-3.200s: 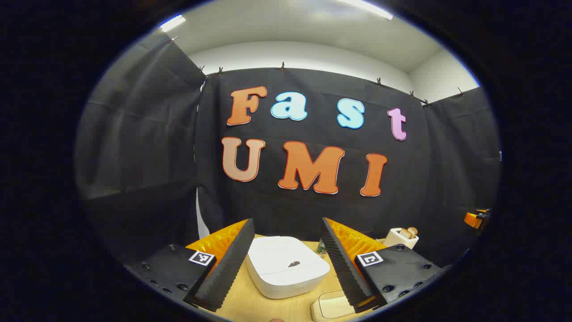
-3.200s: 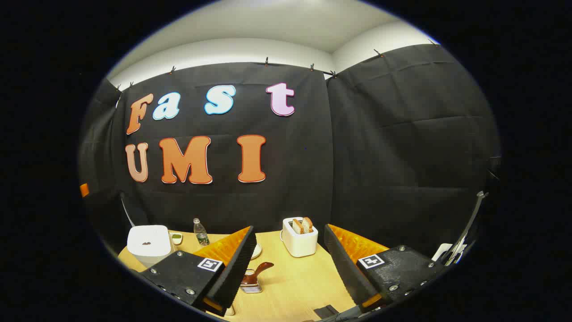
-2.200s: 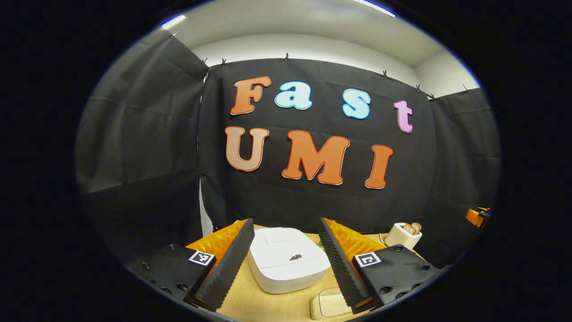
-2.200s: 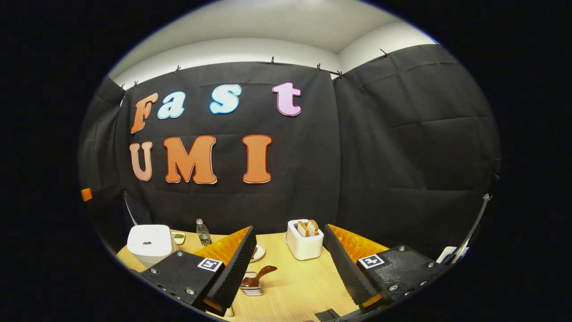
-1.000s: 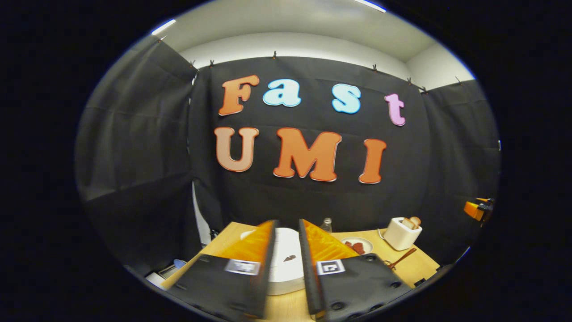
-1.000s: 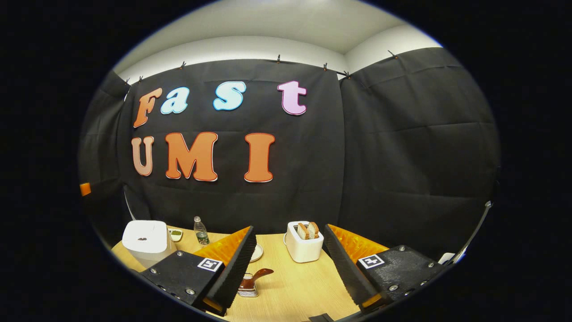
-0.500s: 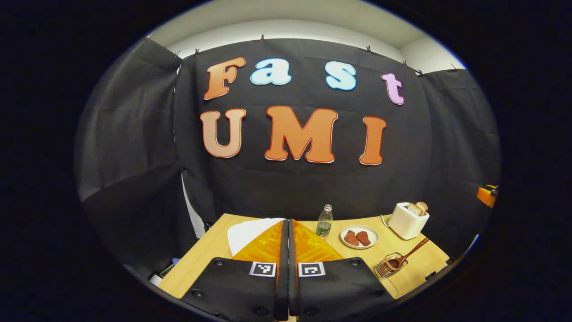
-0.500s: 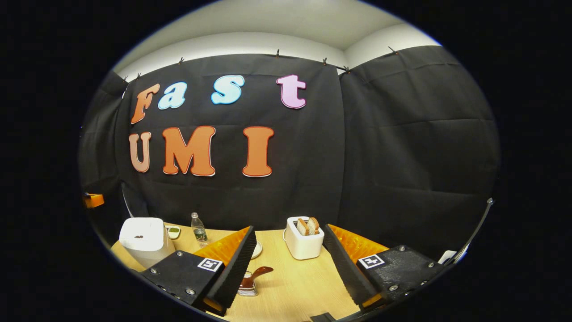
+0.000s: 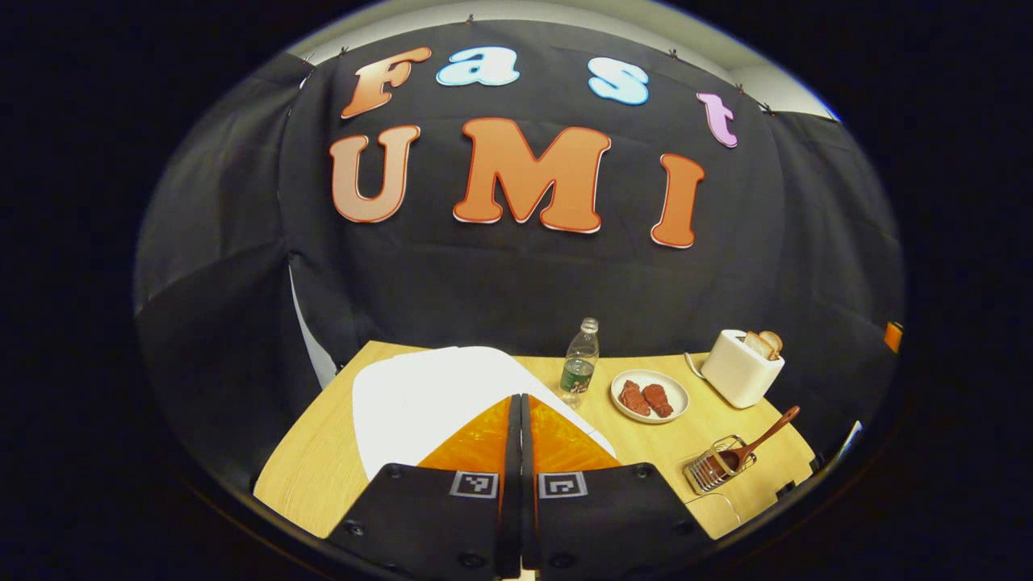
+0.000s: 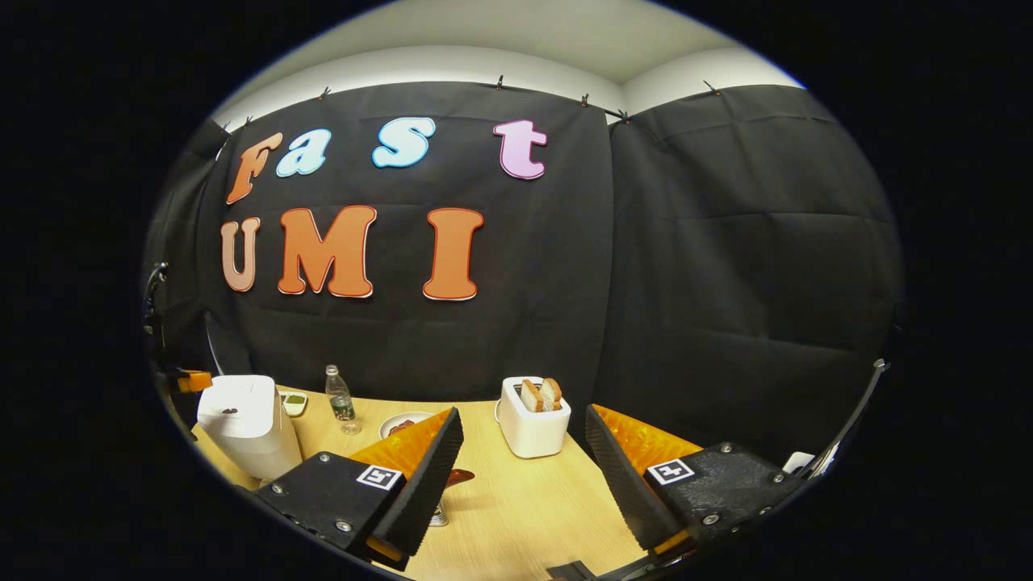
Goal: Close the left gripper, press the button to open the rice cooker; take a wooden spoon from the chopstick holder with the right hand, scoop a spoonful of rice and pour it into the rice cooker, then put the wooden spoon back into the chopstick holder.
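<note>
Left gripper view: the left gripper, its two fingers pressed together with nothing between them, hangs over the white lid of the rice cooker, whose lid lies flat and closed on the pale wooden table. Whether the fingertips touch the lid cannot be told. Beyond the cooker stands a small plastic bottle, upright near the black cloth wall; to its right sits a white plate with two reddish-brown pieces on it, and farther right a white toaster with two slices of bread standing in its slots. Nearer the table's front edge, the wire chopstick holder carries the wooden spoon, its handle leaning up and to the right.

Right gripper view: the right gripper hangs above the table with its fingers spread wide and empty, the toaster showing between them. The rice cooker stands far to the left, lid down, with the bottle beside it. Part of the spoon and holder peeks out just behind the gripper's left finger
</note>
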Motion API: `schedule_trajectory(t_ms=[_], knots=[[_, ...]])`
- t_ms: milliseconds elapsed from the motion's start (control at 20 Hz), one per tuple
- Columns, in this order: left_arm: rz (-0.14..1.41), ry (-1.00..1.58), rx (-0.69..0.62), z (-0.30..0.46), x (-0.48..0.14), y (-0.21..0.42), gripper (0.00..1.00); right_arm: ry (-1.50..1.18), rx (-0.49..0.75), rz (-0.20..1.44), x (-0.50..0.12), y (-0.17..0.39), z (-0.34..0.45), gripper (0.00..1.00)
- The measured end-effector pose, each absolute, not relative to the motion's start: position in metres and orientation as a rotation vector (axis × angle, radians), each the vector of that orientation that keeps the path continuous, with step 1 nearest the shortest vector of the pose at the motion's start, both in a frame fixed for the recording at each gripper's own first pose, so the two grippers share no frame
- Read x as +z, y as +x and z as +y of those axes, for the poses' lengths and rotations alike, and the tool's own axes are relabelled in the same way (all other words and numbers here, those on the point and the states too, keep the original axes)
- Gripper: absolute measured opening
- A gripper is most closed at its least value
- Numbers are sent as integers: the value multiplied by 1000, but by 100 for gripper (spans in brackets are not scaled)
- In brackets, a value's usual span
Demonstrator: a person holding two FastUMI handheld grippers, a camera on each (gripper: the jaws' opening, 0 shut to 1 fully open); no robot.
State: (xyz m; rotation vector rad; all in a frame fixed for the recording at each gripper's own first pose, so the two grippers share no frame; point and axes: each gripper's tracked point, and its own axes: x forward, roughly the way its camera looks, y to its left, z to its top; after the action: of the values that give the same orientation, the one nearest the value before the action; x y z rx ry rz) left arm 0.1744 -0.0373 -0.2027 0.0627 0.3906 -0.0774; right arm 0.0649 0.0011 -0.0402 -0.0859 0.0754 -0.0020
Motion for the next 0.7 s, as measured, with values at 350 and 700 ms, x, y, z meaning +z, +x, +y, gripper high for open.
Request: schedule_trajectory(t_ms=[350, 700], knots=[[492, 71, -62, -27, -257, 186, 5, -91, -43, 90, -41, 60, -14, 95], [586, 57, -91, -27, -269, 186, 5, -94, -43, 108, -47, 59, -11, 95]])
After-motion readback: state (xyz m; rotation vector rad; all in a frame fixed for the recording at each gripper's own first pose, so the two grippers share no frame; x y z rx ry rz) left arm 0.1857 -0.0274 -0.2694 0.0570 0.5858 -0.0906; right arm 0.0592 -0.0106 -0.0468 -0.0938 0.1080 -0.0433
